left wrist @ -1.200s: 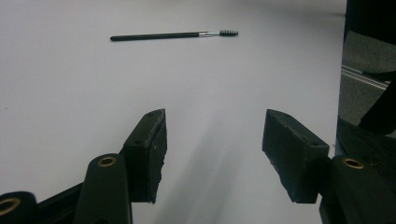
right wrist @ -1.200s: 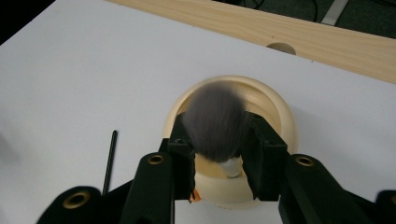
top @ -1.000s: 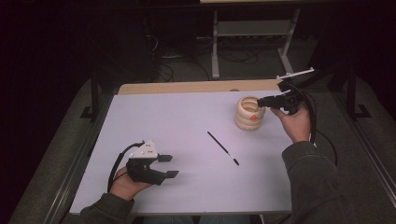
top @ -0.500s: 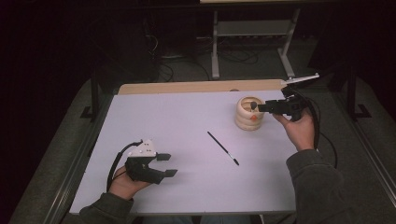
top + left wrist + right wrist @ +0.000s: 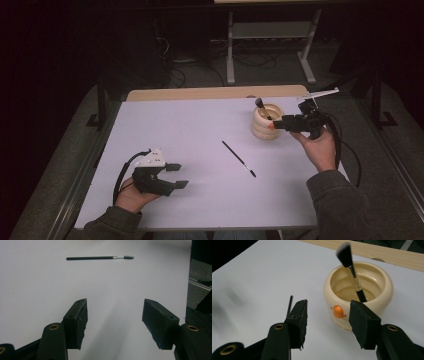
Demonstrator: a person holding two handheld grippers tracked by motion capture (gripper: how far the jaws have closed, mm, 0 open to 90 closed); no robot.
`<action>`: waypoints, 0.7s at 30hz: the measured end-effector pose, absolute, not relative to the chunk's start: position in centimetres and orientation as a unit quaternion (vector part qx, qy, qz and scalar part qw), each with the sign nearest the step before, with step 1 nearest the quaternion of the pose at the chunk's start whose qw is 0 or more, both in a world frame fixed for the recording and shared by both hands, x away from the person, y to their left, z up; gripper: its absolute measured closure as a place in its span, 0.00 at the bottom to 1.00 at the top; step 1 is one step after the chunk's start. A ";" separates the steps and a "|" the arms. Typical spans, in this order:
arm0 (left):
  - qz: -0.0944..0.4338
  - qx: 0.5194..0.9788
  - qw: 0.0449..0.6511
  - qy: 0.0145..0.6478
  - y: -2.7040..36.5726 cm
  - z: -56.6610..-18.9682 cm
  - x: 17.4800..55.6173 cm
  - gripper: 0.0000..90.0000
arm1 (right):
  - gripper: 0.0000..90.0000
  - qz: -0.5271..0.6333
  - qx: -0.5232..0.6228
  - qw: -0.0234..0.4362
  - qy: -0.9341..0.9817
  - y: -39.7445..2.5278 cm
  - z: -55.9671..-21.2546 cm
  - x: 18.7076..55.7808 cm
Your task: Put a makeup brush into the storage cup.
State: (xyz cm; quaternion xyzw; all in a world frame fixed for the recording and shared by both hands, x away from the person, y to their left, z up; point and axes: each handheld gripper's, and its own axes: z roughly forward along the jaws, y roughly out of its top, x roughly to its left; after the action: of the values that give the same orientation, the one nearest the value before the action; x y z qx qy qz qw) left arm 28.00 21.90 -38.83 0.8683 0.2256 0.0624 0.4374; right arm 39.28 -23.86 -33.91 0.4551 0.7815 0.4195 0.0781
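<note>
pot (image 5: 266, 123): cream ribbed cup at far right of the white table (image 5: 200, 130), we judge it rigid, steady, a bit slick
big brush (image 5: 263, 109): stands tilted in the pot, bristles up; light and stiff, we'd grip the dark handle above the rim
thin brush (image 5: 239, 158): lies flat mid-table, apart from the pot; light, may roll, we'd pinch it mid-shaft
right gripper (image 5: 328, 322): jaws apart, empty, just beside the pot's near right side
left gripper (image 5: 115, 322): jaws wide apart, empty, near left, aimed at the thin brush
change: right gripper dropped lower and nearer since the earlier frames, we see the left unmoved
</note>
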 end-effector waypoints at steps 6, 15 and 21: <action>0.063 0.868 0.438 0.227 21.9 -38.8 28.0 0.40 | 0.51 0.417 0.446 0.080 0.787 -23.2 -34.0 38.6; 0.064 0.868 0.437 0.226 21.9 -38.8 28.1 0.40 | 0.47 0.421 0.431 0.061 0.796 -22.1 -34.4 37.4; 0.065 0.867 0.439 0.227 22.0 -38.8 28.1 0.40 | 0.45 0.422 0.418 0.059 0.802 -21.4 -34.4 36.7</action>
State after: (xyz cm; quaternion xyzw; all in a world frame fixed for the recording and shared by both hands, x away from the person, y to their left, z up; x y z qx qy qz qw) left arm 28.08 22.03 -38.77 0.8669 0.2266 0.0652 0.4392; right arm 36.65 -21.37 -34.37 0.4178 0.8024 0.4220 0.0594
